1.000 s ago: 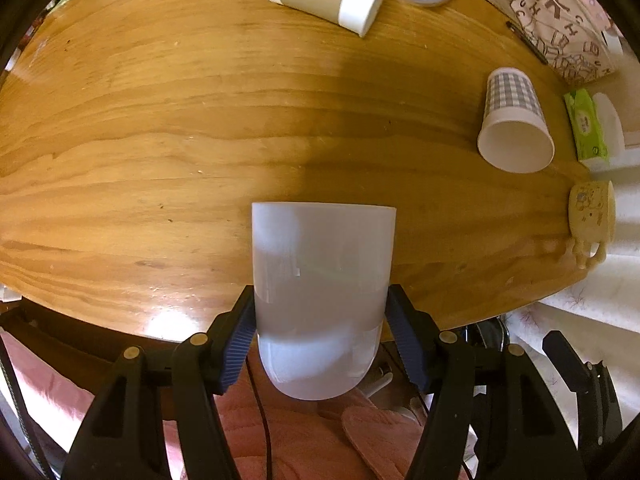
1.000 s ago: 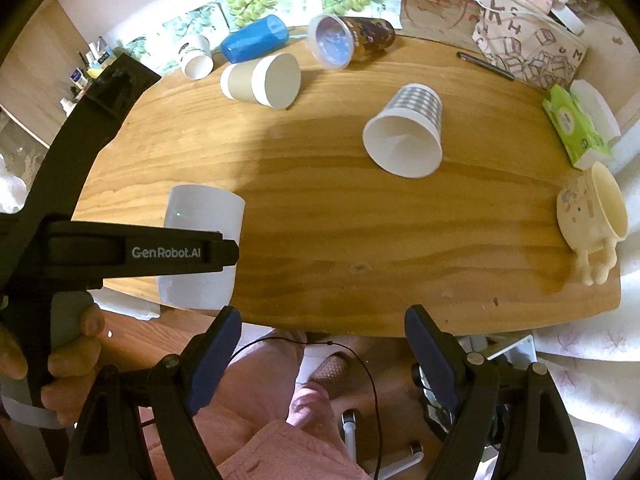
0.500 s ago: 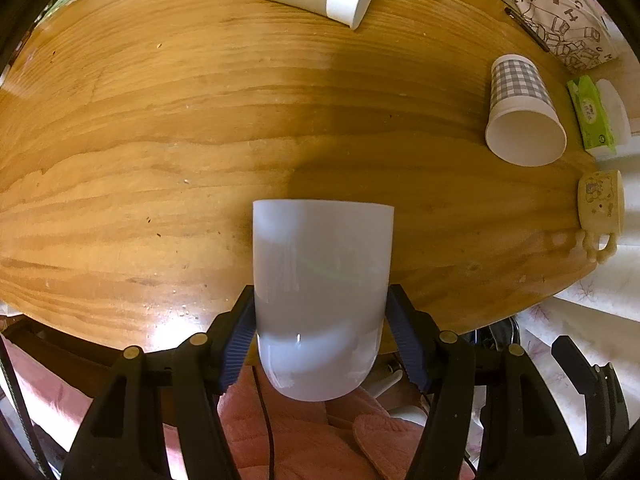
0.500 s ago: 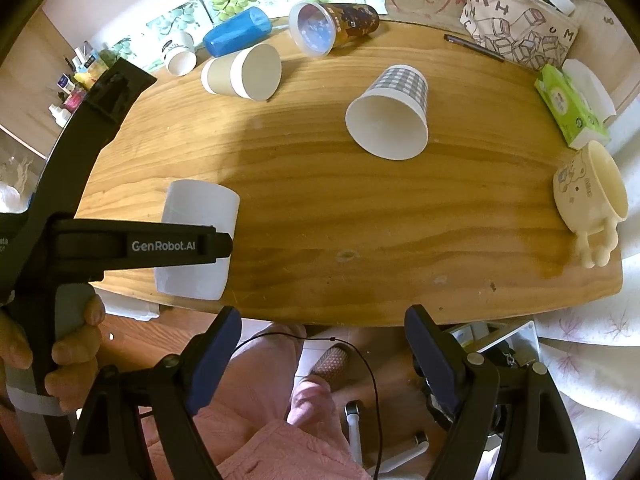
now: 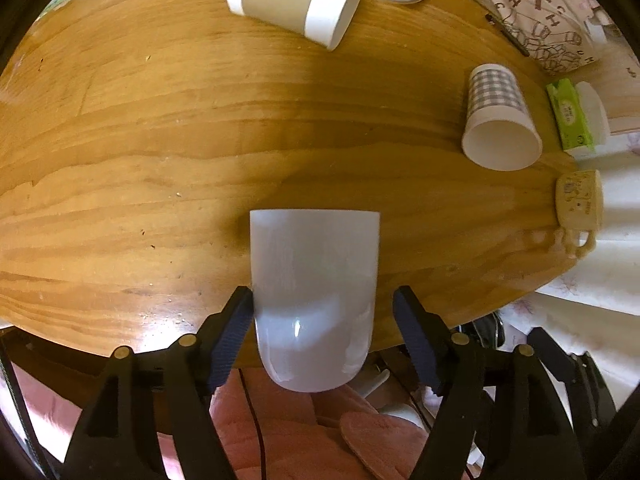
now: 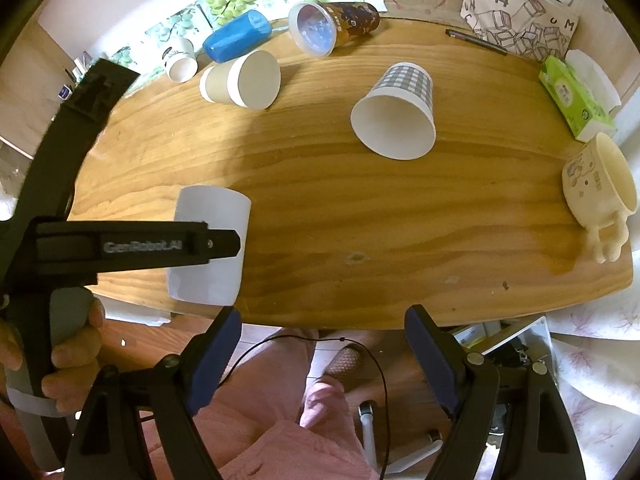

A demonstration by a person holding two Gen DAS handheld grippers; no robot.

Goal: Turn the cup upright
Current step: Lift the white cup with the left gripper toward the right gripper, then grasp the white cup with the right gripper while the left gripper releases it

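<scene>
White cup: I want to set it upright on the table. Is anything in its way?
Nothing visible. The white cup sits between the fingers of the left gripper, and the table around it is bare; the nearest item, the checked cup, lies well off.

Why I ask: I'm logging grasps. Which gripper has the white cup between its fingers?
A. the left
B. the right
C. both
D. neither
A: the white cup sits inside the left gripper, though one finger stands slightly off it, while the right gripper is open with nothing in it.
</scene>
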